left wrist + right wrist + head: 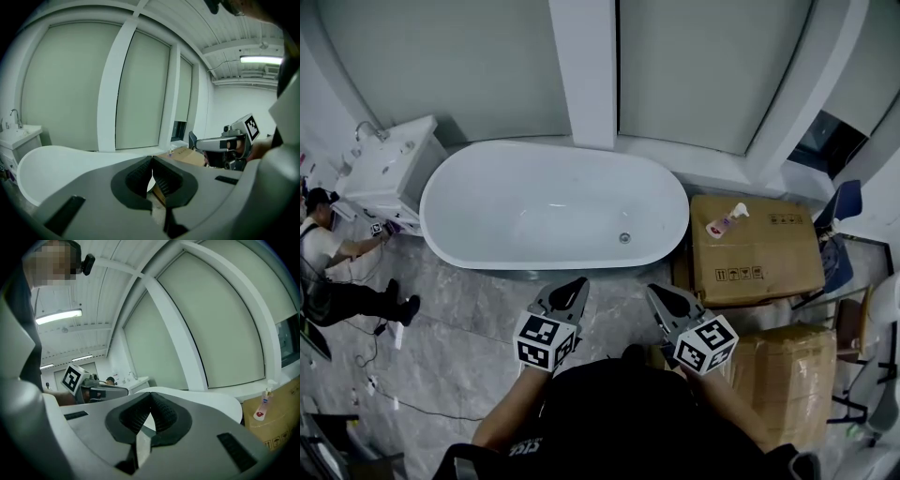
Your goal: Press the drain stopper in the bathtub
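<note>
- Head view: the stopper [624, 238] sits on the floor of the tub [506, 202], toward its right end and well apart from both tools. Your left tongs [577, 282] and right tongs [655, 290] hover outside the near rim, tips pointed at the tub.
- The stopper looks like a small, hard metal disc, probably smooth and spring-loaded. There's nothing to grip, so push straight down on its centre with closed tips, or they may skid off.
- Left gripper view: the left tongs [151, 162] are pinched together with nothing between them. The tub's [56, 161] rim lies beyond, and the stopper is out of sight.
- Right gripper view: the right tongs [150, 397] are likewise closed and empty. The tub [211, 401] is ahead, with no stopper visible.
</note>
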Action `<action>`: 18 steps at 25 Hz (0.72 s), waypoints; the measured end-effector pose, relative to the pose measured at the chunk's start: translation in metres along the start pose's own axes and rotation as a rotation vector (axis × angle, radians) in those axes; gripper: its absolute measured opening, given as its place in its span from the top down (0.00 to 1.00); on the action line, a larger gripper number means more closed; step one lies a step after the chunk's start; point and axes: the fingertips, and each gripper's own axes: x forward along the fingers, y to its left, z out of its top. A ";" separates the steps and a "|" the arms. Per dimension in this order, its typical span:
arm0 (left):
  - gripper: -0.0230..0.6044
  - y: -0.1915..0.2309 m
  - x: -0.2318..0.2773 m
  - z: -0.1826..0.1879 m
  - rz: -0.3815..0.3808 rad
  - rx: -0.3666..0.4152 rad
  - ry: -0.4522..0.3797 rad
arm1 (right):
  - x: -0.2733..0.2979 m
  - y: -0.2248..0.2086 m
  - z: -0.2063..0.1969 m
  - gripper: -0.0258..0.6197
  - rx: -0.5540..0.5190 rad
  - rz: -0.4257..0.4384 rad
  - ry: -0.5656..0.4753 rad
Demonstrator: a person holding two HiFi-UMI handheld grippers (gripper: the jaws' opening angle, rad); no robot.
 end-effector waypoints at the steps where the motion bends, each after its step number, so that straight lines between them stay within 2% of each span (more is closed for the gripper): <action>1: 0.93 -0.001 0.007 0.005 0.012 0.003 -0.006 | -0.003 -0.012 0.002 0.94 0.011 -0.006 0.000; 5: 0.93 0.015 0.024 0.017 0.068 0.003 -0.013 | -0.003 -0.048 0.004 0.94 0.034 -0.014 0.015; 10: 0.93 0.050 0.047 0.019 0.112 -0.037 0.004 | 0.018 -0.071 0.002 0.94 0.066 -0.004 0.035; 14: 0.93 0.076 0.079 0.029 0.096 -0.046 -0.001 | 0.048 -0.092 0.001 0.94 0.099 -0.014 0.061; 18: 0.93 0.113 0.124 0.039 0.065 -0.055 0.007 | 0.088 -0.120 0.013 0.94 0.080 -0.039 0.091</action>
